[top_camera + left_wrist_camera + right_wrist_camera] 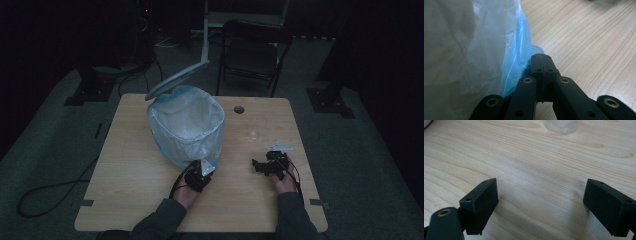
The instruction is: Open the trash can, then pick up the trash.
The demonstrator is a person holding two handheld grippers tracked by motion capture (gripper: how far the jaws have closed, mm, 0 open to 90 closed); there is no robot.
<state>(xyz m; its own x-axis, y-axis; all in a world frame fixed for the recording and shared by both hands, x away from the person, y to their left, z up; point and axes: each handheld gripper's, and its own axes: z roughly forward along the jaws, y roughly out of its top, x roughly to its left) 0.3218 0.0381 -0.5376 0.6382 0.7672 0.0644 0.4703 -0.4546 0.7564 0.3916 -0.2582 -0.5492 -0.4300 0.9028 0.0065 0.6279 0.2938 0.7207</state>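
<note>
A bin lined with a white and pale blue plastic bag [186, 127] stands on the wooden table [130, 165], left of centre. Its grey lid [175, 81] is tipped up at the back. My left gripper [204, 167] rests at the bin's near right side. In the left gripper view its jaws are shut [541, 62] right beside the blue plastic [516, 50]; I see nothing pinched between them. My right gripper [267, 164] sits low over bare wood with its jaws wide open [540, 202] and nothing between them. A small clear object [562, 125] lies ahead of it.
The clear object [254, 135] lies right of the bin. A round hole [239, 109] is in the table near its far edge. A folding chair [250, 50] stands behind the table. A cable [50, 192] lies on the floor at the left.
</note>
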